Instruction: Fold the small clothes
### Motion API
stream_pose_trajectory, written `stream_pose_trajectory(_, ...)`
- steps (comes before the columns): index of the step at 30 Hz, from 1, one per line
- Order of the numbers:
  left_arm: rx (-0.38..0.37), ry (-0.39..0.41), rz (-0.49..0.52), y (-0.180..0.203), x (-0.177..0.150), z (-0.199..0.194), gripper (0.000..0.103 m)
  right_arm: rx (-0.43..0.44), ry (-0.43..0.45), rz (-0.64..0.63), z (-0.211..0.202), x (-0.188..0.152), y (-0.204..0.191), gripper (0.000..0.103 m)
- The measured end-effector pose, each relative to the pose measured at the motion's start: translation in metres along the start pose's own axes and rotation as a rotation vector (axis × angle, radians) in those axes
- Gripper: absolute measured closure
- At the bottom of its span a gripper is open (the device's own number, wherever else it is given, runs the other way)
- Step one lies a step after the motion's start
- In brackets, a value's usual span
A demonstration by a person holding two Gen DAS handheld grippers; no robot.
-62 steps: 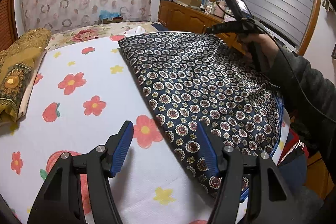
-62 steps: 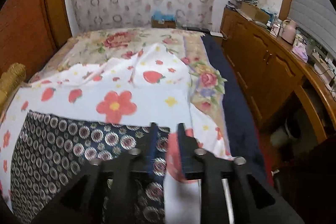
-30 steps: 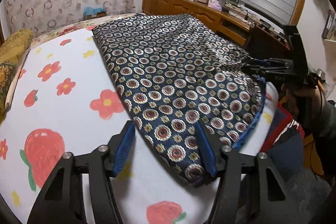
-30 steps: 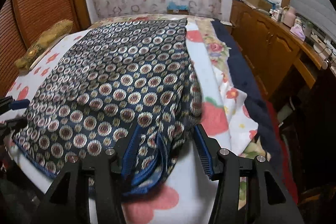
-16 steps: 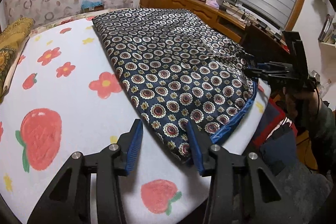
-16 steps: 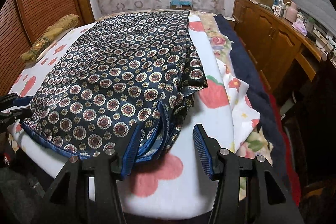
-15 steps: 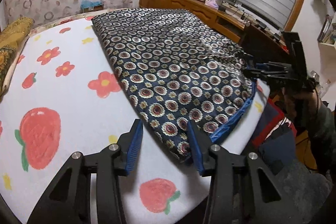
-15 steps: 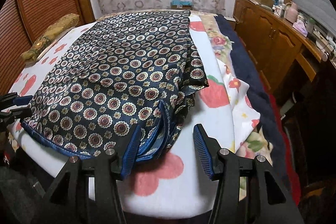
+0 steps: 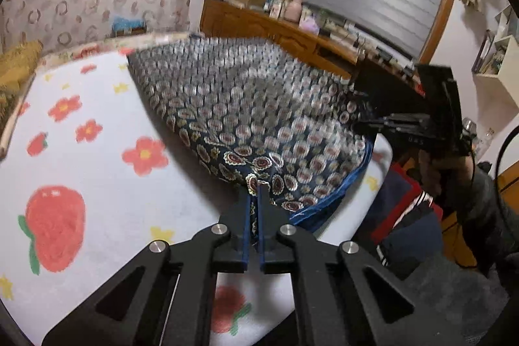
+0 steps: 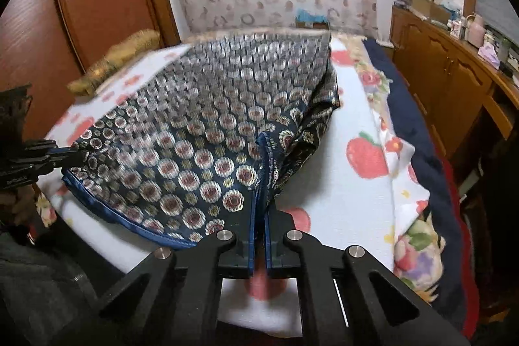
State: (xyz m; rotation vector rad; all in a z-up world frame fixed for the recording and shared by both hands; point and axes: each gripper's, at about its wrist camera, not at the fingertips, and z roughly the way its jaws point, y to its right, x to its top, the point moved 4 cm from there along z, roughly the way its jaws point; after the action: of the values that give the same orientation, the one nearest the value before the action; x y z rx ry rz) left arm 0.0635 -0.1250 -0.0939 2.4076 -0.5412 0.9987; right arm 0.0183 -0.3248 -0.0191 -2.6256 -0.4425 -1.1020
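A navy patterned cloth (image 9: 259, 109) with round medallions and a blue hem lies folded on the bed and lifts at its near edge. My left gripper (image 9: 254, 193) is shut on its near left corner. My right gripper (image 10: 259, 184) is shut on its near right corner; the cloth (image 10: 201, 132) spreads away from it, blurred by motion. Each gripper also shows in the other's view: the right one (image 9: 363, 122) at the cloth's right edge, the left one (image 10: 69, 153) at its left corner.
The bed has a white sheet with red flowers and strawberries (image 9: 97, 151). A yellow pillow (image 10: 120, 57) lies at the head. A wooden cabinet (image 10: 454, 80) with clutter runs along the right side. A dark blanket (image 10: 418, 132) hangs off the bed's right edge.
Both grippers were open beside the cloth's near corners half a second ago. Now both have shut on those corners and the near edge is rising off the sheet.
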Motion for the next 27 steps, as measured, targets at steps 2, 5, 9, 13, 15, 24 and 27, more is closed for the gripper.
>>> stream_pose_trajectory(2, 0.000, 0.042, 0.001, 0.002, 0.007, -0.011, 0.100, 0.016, 0.030, 0.017, -0.010, 0.003, 0.001, 0.100)
stream_pose_trajectory(5, -0.012, 0.085, 0.002, 0.005, 0.016, -0.026, 0.100, 0.052, 0.063, 0.031, -0.028, 0.008, 0.000, 0.100)
stream_pose_trajectory(9, -0.010, 0.129, 0.012, 0.008, 0.027, -0.045, 0.100, 0.100, 0.099, 0.039, -0.053, 0.009, -0.007, 0.100)
stream_pose_trajectory(13, -0.007, 0.169, 0.001, 0.001, 0.045, -0.051, 0.100, 0.132, 0.146, 0.061, -0.066, 0.019, -0.004, 0.100)
stream_pose_trajectory(15, 0.004, 0.189, 0.007, -0.005, 0.060, -0.049, 0.100, 0.137, 0.183, 0.071, -0.066, 0.031, -0.001, 0.100)
stream_pose_trajectory(24, 0.070, 0.225, 0.006, -0.041, 0.121, -0.012, 0.100, 0.043, 0.276, 0.087, -0.027, 0.095, 0.021, 0.100)
stream_pose_trajectory(27, 0.102, 0.219, -0.004, -0.054, 0.134, 0.001, 0.100, 0.001, 0.255, 0.101, -0.004, 0.110, 0.027, 0.100)
